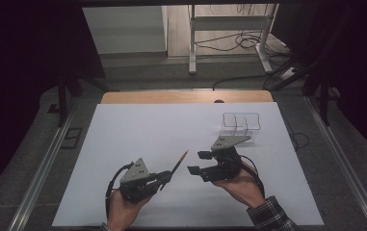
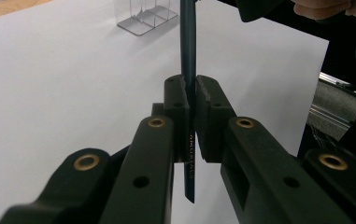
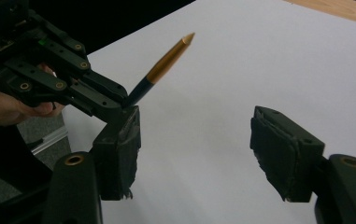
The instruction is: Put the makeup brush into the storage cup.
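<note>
Pencil (image 1: 179, 162) clamped in left gripper (image 1: 165, 177): dark barrel, orange-gold tip end, held above the white sheet (image 1: 137, 130) that covers the table. In the high view it slants up and to the right from the jaws, the gold tip pointing toward the far side of the table. The left gripper view looks straight along the barrel (image 2: 188, 56): both pads press on it from either side, with a short stub bearing printed lettering sticking out behind the jaws toward the camera.

Left gripper sits in the person's left hand (image 1: 123, 208) near the front edge of the sheet, grey three-cornered plate on top.

Right gripper (image 1: 199, 162) is just to the right of the pencil, held in the right hand (image 1: 242, 185), plaid sleeve (image 1: 270, 216) at the bottom edge. Its jaws stand spread with nothing between them. In the right gripper view the gap between the two pads (image 3: 288, 154) frames bare white sheet, and the left gripper's clamped tips, with the pencil (image 3: 168, 58) rising out of them, sit just above the left-hand pad; whether they touch it I cannot tell.

Clear plastic holder (image 1: 240, 126) with compartments stands on the sheet beyond the right gripper, near the far right corner, well apart from the pencil. Wooden table edge (image 1: 186, 97) shows beyond the sheet.
</note>
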Available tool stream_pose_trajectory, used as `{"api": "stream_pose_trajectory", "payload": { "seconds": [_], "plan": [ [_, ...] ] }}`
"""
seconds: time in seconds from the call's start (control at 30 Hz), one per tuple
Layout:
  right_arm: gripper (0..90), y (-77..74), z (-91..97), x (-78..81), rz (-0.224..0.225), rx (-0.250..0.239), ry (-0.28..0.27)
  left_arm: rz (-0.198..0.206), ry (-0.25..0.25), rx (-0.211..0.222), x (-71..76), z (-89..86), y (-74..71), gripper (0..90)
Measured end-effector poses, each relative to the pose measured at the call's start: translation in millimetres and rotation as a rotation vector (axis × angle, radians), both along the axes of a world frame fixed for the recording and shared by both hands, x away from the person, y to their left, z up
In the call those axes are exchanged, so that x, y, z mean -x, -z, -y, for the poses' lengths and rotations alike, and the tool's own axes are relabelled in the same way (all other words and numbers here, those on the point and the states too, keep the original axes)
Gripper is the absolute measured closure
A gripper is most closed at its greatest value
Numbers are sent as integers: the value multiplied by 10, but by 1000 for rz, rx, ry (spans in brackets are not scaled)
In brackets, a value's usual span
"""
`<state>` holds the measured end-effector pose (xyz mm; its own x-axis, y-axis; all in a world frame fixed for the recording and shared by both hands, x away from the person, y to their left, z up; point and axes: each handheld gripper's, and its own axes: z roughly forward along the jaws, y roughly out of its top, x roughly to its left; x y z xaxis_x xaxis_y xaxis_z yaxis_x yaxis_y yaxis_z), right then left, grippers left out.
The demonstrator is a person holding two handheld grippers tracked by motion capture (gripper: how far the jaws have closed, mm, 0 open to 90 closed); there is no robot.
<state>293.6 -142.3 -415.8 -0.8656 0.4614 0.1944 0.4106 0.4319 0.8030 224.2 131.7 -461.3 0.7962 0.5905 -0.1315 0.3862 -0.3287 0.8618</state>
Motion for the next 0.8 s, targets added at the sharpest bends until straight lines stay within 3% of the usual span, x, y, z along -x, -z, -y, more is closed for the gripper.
{"api": "stream_pose_trajectory", "payload": {
  "seconds": [0.27,0.8],
  "plan": [
    [368,-3,-80,-17,-2,-10,-15,0,3,-13,0,19,9,847],
    [465,44,-221,-43,-49,-24,-60,-2,14,-23,-1,111,43,846]
  ]
}}
